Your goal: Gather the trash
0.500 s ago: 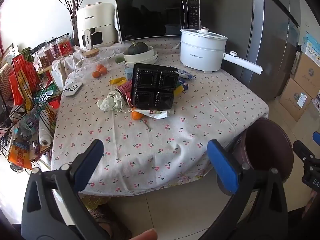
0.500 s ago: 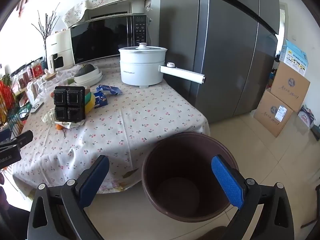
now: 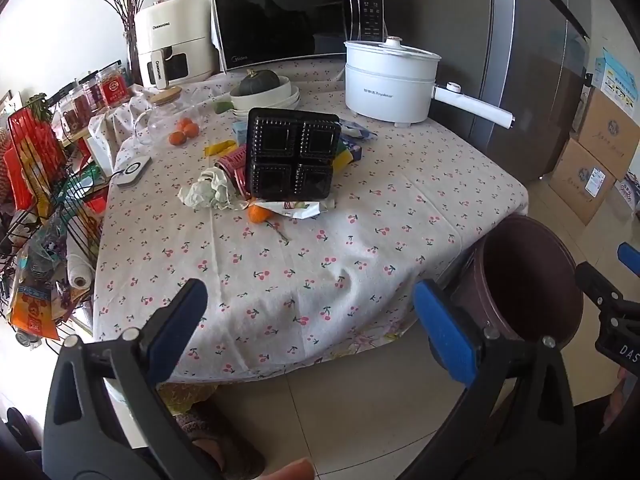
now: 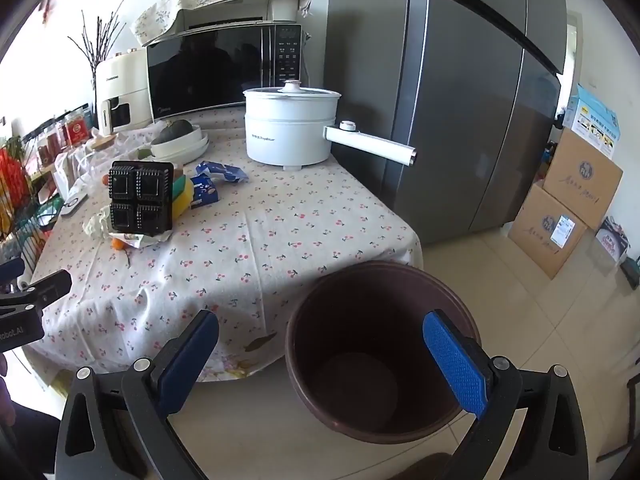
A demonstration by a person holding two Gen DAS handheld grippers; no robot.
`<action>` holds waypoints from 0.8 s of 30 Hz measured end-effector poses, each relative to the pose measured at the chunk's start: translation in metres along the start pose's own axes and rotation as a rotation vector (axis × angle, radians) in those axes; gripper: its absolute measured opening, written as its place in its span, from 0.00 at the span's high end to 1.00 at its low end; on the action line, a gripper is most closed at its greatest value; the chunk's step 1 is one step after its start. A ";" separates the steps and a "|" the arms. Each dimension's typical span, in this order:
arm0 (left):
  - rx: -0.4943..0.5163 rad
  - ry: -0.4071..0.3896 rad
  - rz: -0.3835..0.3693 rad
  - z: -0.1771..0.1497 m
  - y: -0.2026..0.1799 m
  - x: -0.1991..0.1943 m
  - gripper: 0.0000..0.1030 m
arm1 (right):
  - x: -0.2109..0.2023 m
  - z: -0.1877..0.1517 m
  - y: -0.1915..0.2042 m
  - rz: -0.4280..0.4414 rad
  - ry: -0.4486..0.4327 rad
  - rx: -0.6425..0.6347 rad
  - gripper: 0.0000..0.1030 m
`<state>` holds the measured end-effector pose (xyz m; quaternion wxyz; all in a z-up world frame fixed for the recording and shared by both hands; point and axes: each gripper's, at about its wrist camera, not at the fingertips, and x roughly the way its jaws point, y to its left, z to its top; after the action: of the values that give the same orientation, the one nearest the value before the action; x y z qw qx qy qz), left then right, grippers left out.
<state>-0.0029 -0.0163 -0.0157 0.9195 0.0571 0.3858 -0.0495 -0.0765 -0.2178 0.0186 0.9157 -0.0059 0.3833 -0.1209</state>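
Observation:
A black four-part plastic tray (image 3: 292,160) stands on edge mid-table among trash: crumpled white paper (image 3: 208,194), a torn white wrapper (image 3: 296,209), a red cup (image 3: 234,166) and blue wrappers (image 4: 218,172). The tray also shows in the right wrist view (image 4: 141,198). An empty brown bin (image 4: 380,348) stands on the floor at the table's near right corner; it also shows in the left wrist view (image 3: 524,280). My left gripper (image 3: 310,324) is open and empty, before the table's near edge. My right gripper (image 4: 320,356) is open and empty, just above the bin's near left rim.
The table (image 3: 320,272) has a cherry-print cloth. At the back stand a white electric pot (image 3: 390,84), a microwave (image 3: 296,20), an air fryer (image 3: 172,42) and bowls with a squash (image 3: 264,92). Oranges (image 3: 184,132), a wire rack (image 3: 44,184) at left, fridge (image 4: 460,100) and boxes (image 4: 568,208) at right.
Both views have shifted very slightly; the grippers stay open and empty, and nothing on the table has moved.

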 end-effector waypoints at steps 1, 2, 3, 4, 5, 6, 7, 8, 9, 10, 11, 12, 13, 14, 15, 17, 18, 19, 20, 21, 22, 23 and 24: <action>-0.001 0.002 -0.004 0.000 0.002 0.000 0.00 | 0.000 0.000 0.000 0.000 0.002 0.000 0.00; -0.001 0.003 -0.006 0.000 0.002 0.000 0.00 | 0.001 0.000 0.000 -0.001 0.003 0.000 0.00; 0.000 0.003 -0.005 0.000 0.002 0.000 0.00 | 0.001 0.000 0.000 0.000 0.004 0.001 0.00; -0.001 0.003 -0.007 -0.001 0.004 -0.001 0.00 | 0.001 -0.001 0.000 0.000 0.003 0.001 0.00; -0.001 0.002 -0.007 -0.001 0.004 -0.001 0.00 | 0.001 -0.001 0.000 0.000 0.004 0.003 0.00; -0.002 0.001 -0.007 -0.001 0.003 -0.002 0.00 | 0.001 -0.001 0.000 0.000 0.004 0.005 0.00; -0.001 0.003 -0.009 0.000 0.005 -0.002 0.00 | 0.001 -0.001 0.000 0.000 0.006 0.006 0.00; -0.003 0.003 -0.010 -0.001 0.005 -0.001 0.00 | 0.002 -0.001 0.000 0.002 0.008 0.010 0.00; -0.004 0.003 -0.010 -0.001 0.005 -0.001 0.00 | 0.002 -0.001 -0.001 0.003 0.009 0.014 0.00; -0.004 0.003 -0.010 -0.001 0.005 -0.001 0.00 | 0.002 -0.002 -0.002 0.006 0.010 0.017 0.00; -0.004 0.003 -0.011 -0.001 0.006 -0.002 0.00 | 0.003 -0.002 -0.002 0.007 0.011 0.020 0.00; -0.004 0.004 -0.011 -0.001 0.006 -0.001 0.00 | 0.003 -0.002 -0.002 0.007 0.013 0.022 0.00; -0.005 0.005 -0.014 -0.001 0.008 -0.002 0.00 | 0.004 -0.002 -0.002 0.007 0.014 0.023 0.00; -0.007 0.005 -0.014 -0.001 0.009 -0.001 0.00 | 0.004 -0.002 -0.002 0.006 0.014 0.024 0.00; -0.008 0.005 -0.016 -0.002 0.009 -0.002 0.00 | 0.005 -0.002 -0.001 0.005 0.013 0.023 0.00; -0.009 0.006 -0.017 -0.002 0.009 -0.002 0.00 | 0.005 -0.002 0.000 0.003 0.011 0.021 0.00; -0.009 0.005 -0.016 -0.001 0.009 -0.002 0.00 | 0.005 -0.002 0.001 0.002 0.011 0.020 0.00; -0.009 0.005 -0.016 -0.001 0.010 -0.002 0.00 | 0.005 -0.003 0.001 0.002 0.010 0.019 0.00; -0.009 0.006 -0.017 -0.001 0.010 -0.002 0.00 | 0.005 -0.003 0.001 0.002 0.010 0.020 0.00; -0.009 0.006 -0.018 -0.001 0.010 -0.002 0.00 | 0.005 -0.003 0.001 0.002 0.010 0.020 0.00; -0.009 0.007 -0.016 -0.001 0.010 -0.002 0.00 | 0.005 -0.003 0.001 0.002 0.010 0.020 0.00; -0.009 0.007 -0.015 -0.001 0.010 -0.002 0.00 | 0.005 -0.003 0.001 0.002 0.010 0.020 0.00; -0.009 0.007 -0.016 -0.001 0.010 -0.002 0.00 | 0.005 -0.003 0.001 0.001 0.010 0.021 0.00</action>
<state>-0.0043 -0.0063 -0.0143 0.9180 0.0501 0.3896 -0.0549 -0.0753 -0.2177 0.0130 0.9139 0.0044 0.3864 -0.1242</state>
